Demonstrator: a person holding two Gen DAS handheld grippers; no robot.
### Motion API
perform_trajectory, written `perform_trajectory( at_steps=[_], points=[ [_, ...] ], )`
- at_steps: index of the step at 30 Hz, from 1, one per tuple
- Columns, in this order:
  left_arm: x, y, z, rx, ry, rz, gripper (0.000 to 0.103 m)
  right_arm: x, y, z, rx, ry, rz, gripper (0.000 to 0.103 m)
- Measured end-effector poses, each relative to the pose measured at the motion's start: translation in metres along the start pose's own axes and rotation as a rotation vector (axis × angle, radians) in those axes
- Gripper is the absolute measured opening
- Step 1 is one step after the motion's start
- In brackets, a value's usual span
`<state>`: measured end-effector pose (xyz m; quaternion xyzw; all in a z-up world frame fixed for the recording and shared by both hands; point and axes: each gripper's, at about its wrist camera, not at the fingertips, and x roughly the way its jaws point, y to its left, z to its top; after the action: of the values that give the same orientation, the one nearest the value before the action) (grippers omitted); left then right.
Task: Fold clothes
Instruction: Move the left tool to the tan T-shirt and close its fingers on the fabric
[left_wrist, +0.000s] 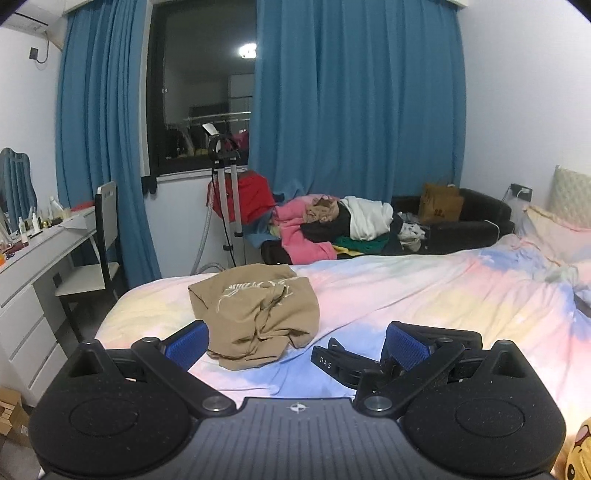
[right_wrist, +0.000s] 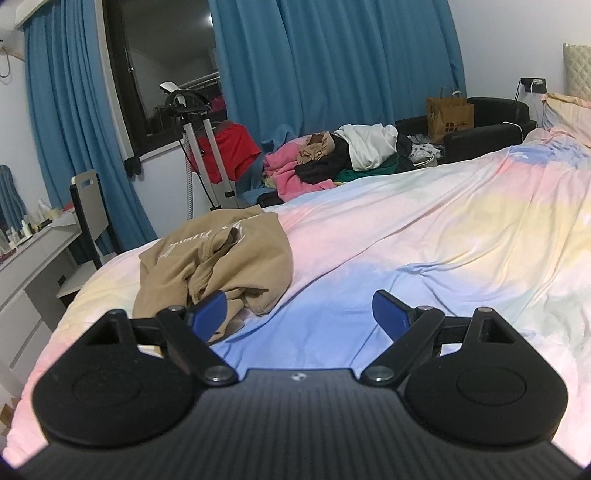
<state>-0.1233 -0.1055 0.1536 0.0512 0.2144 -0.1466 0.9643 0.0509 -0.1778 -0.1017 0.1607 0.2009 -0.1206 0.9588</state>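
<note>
A crumpled tan garment (left_wrist: 258, 314) (right_wrist: 221, 258) with pale lettering lies in a heap on the pastel tie-dye bed cover (left_wrist: 424, 291) (right_wrist: 424, 229), near the foot of the bed. My left gripper (left_wrist: 295, 343) hovers low just in front of the heap, open and holding nothing. Its left pad (left_wrist: 186, 345) sits by the garment's near left edge. My right gripper (right_wrist: 299, 314) is also open and holds nothing, a little right of the heap. Its left pad (right_wrist: 210, 314) overlaps the cloth's near edge. A black part marked "DAS" (left_wrist: 334, 363), apparently of the right gripper, shows in the left wrist view.
A pile of mixed clothes (left_wrist: 332, 225) (right_wrist: 343, 158) covers a black sofa (left_wrist: 476, 221) beyond the bed, with a paper bag (left_wrist: 439, 206). A garment steamer stand (left_wrist: 225, 184), a chair (left_wrist: 105, 236) and a white dresser (left_wrist: 37, 258) stand left. Pillows (left_wrist: 554, 225) lie far right.
</note>
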Motion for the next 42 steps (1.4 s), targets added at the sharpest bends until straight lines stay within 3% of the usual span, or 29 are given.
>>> perform_trajectory(
  at_steps=[10,15,16,22,28,32,36,38,41,42],
  points=[
    [0.000,0.000,0.005,-0.005,0.003,-0.040,0.103,-0.003,-0.002,0.000,0.015,0.004,0.021,0.087],
    [0.016,0.003,0.007,-0.016,0.029,-0.073,0.103,-0.005,-0.004,0.001,0.024,0.004,0.031,0.087],
    [0.025,0.006,0.006,-0.018,0.024,-0.047,0.103,-0.006,-0.004,0.001,0.027,0.004,0.034,0.087],
    [0.123,0.053,-0.017,-0.062,0.036,0.114,0.103,-0.005,-0.009,0.002,0.051,0.002,0.012,0.087],
    [0.249,0.086,-0.058,0.043,0.075,0.139,0.101,0.004,-0.013,-0.001,0.065,0.003,-0.003,0.087],
    [0.320,0.088,-0.075,0.186,0.032,0.092,0.100,0.020,-0.012,-0.004,0.057,-0.016,0.015,0.087],
    [0.373,0.078,-0.089,0.327,0.045,0.102,0.096,0.046,-0.008,-0.005,0.051,-0.023,0.028,0.087],
    [0.394,0.083,-0.096,0.334,0.051,0.117,0.092,0.059,-0.007,-0.005,0.056,-0.029,0.043,0.086],
    [0.417,0.105,-0.098,0.276,0.074,0.105,0.070,0.078,-0.005,-0.006,0.069,-0.025,0.057,0.083],
    [0.419,0.114,-0.098,0.241,0.075,0.090,0.055,0.083,-0.005,-0.007,0.074,-0.020,0.060,0.083]
  ],
)
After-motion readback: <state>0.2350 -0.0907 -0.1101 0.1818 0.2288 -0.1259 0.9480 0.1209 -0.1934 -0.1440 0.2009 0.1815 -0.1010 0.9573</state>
